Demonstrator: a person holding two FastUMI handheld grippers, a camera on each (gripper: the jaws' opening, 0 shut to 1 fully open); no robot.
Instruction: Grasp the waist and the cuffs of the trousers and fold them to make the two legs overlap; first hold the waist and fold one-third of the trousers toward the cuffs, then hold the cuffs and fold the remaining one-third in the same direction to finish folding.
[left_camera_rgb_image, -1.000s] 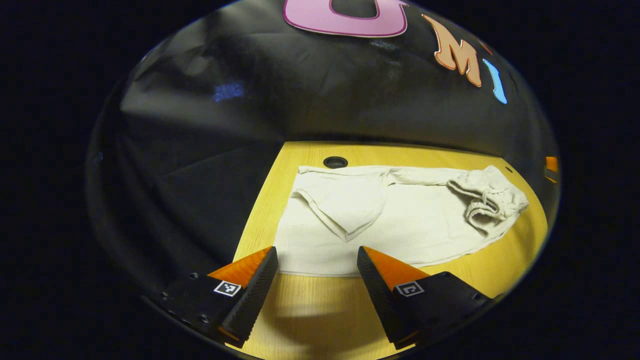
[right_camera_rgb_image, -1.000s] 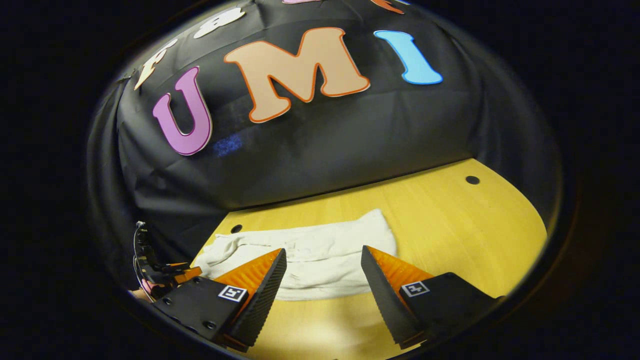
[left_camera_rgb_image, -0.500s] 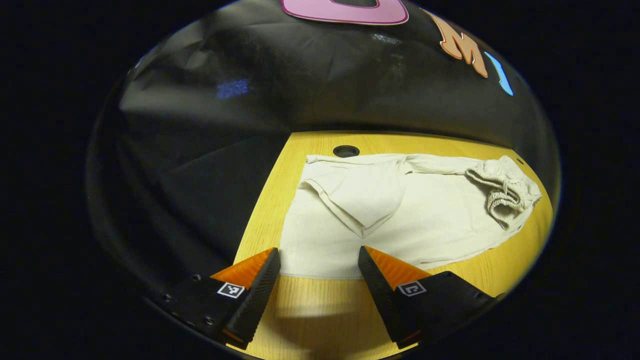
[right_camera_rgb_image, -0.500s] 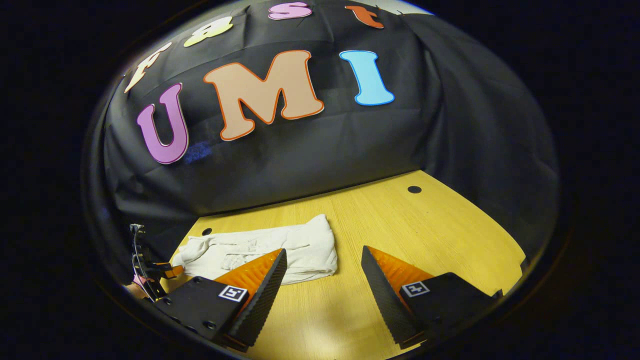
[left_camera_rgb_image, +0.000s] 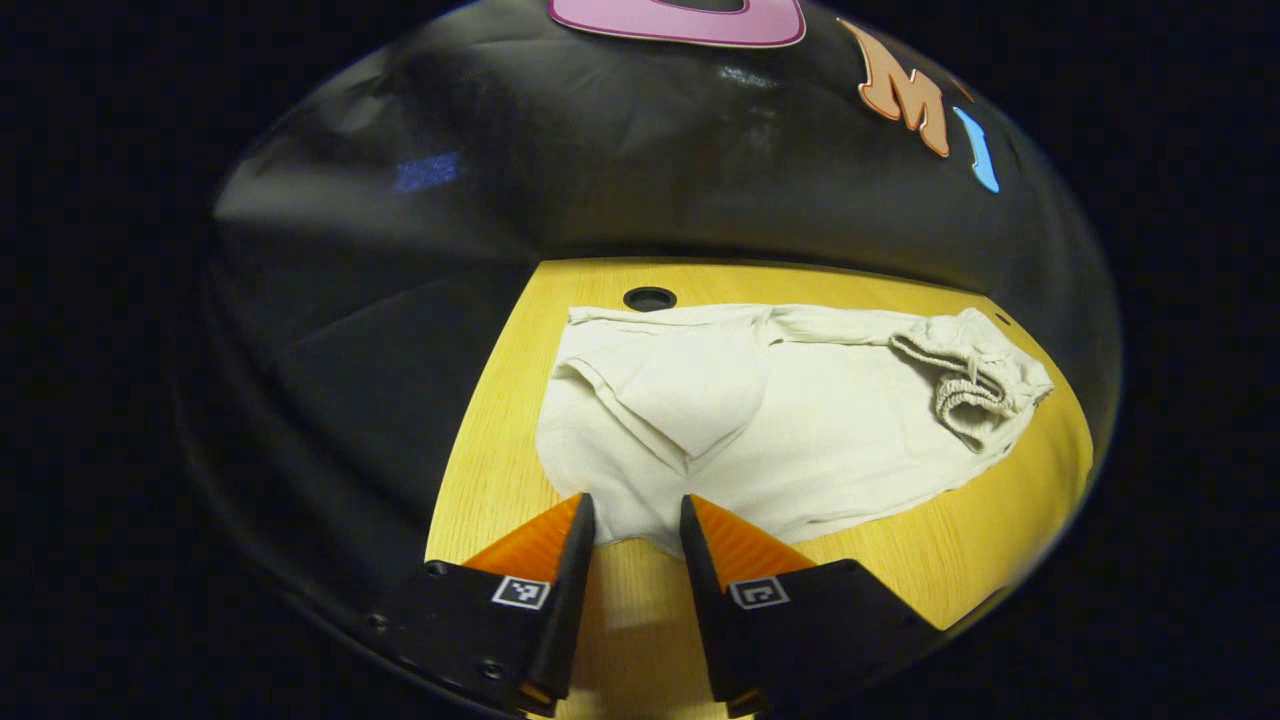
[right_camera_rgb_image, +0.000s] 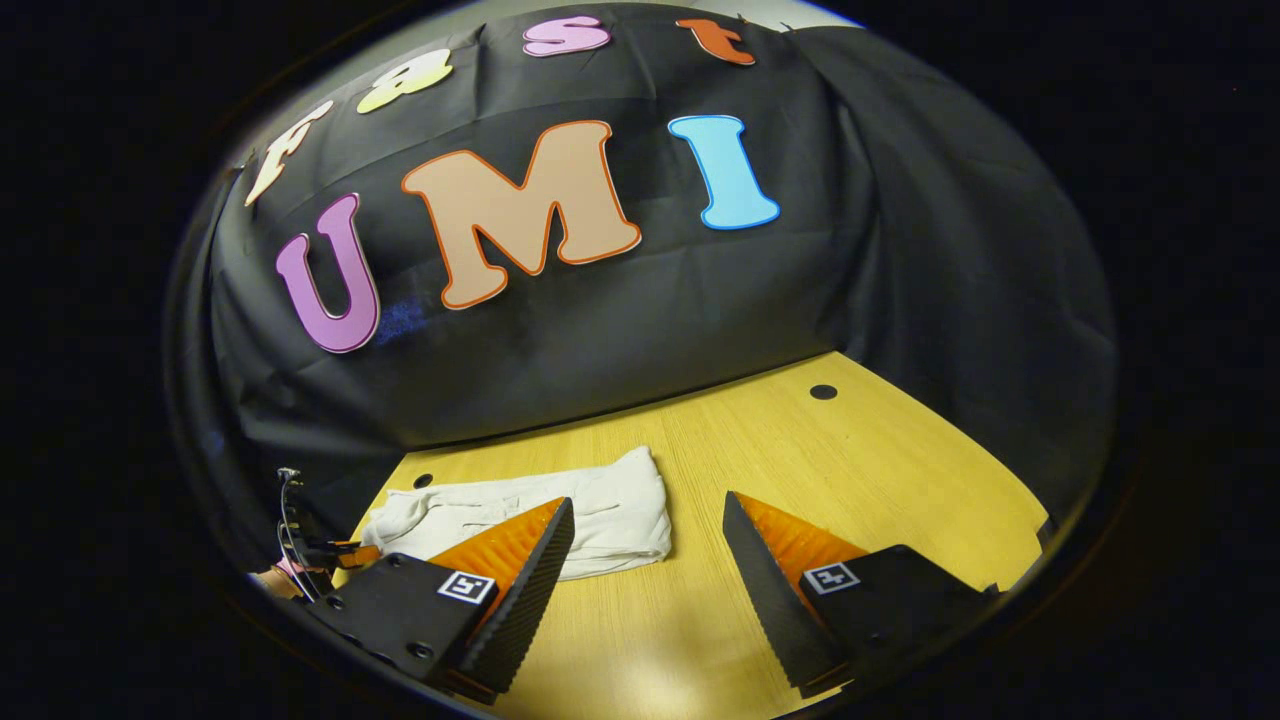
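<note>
Cream trousers (left_camera_rgb_image: 780, 420) lie flat on the yellow wooden table (left_camera_rgb_image: 1000, 560), one leg's corner turned back over the other. The gathered drawstring waist (left_camera_rgb_image: 975, 375) is at the far right. My left gripper (left_camera_rgb_image: 636, 515) sits low at the cuff end, its jaws narrowed, with the hem edge bunched between the tips and a gap still showing. In the right gripper view, the trousers (right_camera_rgb_image: 600, 510) run leftward behind the left finger. My right gripper (right_camera_rgb_image: 647, 498) hovers open above the table just right of the waist end, holding nothing.
Round holes pierce the tabletop: one (left_camera_rgb_image: 649, 298) beyond the cuffs, another (right_camera_rgb_image: 823, 391) at the far right. The black cloth wall closes the table's back and sides. Bare wood (right_camera_rgb_image: 850, 470) stretches right of the trousers. The other gripper (right_camera_rgb_image: 310, 550) shows at the lower left.
My left gripper's jaws have narrowed by about half around the hem, and the cuff corner has been drawn inward. The right gripper has swung right, away from the waist, and stays open.
</note>
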